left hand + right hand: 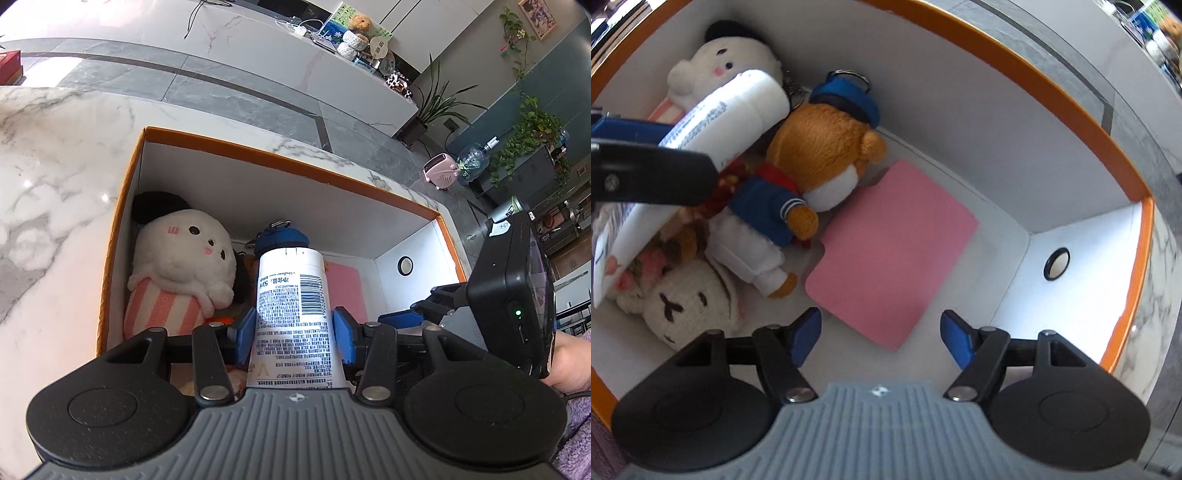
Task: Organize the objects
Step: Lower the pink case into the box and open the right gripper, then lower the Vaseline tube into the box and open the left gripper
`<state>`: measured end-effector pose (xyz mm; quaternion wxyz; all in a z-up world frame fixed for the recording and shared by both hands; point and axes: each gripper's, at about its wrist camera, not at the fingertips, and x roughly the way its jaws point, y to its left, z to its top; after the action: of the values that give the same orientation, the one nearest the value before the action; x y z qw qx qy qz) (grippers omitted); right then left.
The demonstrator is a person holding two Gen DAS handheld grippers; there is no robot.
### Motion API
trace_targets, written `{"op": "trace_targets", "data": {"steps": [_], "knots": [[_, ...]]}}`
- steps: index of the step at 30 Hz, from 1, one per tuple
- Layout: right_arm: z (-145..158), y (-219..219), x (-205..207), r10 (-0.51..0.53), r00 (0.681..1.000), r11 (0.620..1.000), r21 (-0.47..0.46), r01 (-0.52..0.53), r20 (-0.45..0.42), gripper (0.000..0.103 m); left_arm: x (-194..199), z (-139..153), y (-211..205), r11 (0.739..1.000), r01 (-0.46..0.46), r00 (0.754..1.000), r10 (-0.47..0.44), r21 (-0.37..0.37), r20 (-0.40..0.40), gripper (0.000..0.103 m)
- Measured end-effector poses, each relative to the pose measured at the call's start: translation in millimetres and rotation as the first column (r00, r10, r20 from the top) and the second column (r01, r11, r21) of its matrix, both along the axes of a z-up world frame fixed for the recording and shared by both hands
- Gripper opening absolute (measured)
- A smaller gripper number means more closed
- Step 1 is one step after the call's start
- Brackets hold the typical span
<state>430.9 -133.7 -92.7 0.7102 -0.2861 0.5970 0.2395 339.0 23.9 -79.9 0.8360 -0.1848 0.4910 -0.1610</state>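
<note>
Inside an orange-rimmed box (pixel 122 206) on a marble counter (pixel 55 166), soft toys crowd the left half: a white plush with pink-striped body (pixel 177 269) in the far corner, a brown bear in a blue sailor suit (pixel 798 177) beside it, and a cream rabbit-faced toy (pixel 683 302) nearest the camera. A pink card (pixel 890 254) lies flat on the floor to the right. The left gripper (pixel 293 330) is clamped on a white tube (pixel 295 306), cap pointing forward, held above the toys; whether the tube touches them is unclear. The right gripper (pixel 881 336) hangs over the pink card, jaws spread wide and holding nothing.
</note>
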Motion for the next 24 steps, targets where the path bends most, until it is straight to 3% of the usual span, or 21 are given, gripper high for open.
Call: {"op": "trace_targets", "data": {"steps": [8, 12, 17, 24], "knots": [[-2.6, 12.7, 1.1, 0.147, 0.987, 0.989, -0.039, -0.145, 0.057, 0.063, 1.1, -0.1, 3.6, 1.000, -0.008, 1.000, 0.008, -0.004, 0.000, 0.053], [3.3, 14.1, 0.8, 0.179, 0.976, 0.984, -0.017, -0.178, 0.121, 0.060, 0.1, -0.4, 4.8, 1.000, -0.017, 1.000, 0.017, -0.011, 0.000, 0.053], [7.6, 12.0, -2.1, 0.189, 0.974, 0.982, -0.031, -0.187, 0.128, 0.059, -0.6, 0.3, 5.2, 1.000, -0.016, 1.000, 0.016, -0.012, -0.001, 0.053], [64.1, -20.5, -7.5, 0.141, 0.960, 0.989, 0.010, -0.147, 0.241, 0.060, -0.8, 19.0, -5.1, 0.999, 0.019, 0.999, -0.018, -0.027, 0.044, 0.053]]}}
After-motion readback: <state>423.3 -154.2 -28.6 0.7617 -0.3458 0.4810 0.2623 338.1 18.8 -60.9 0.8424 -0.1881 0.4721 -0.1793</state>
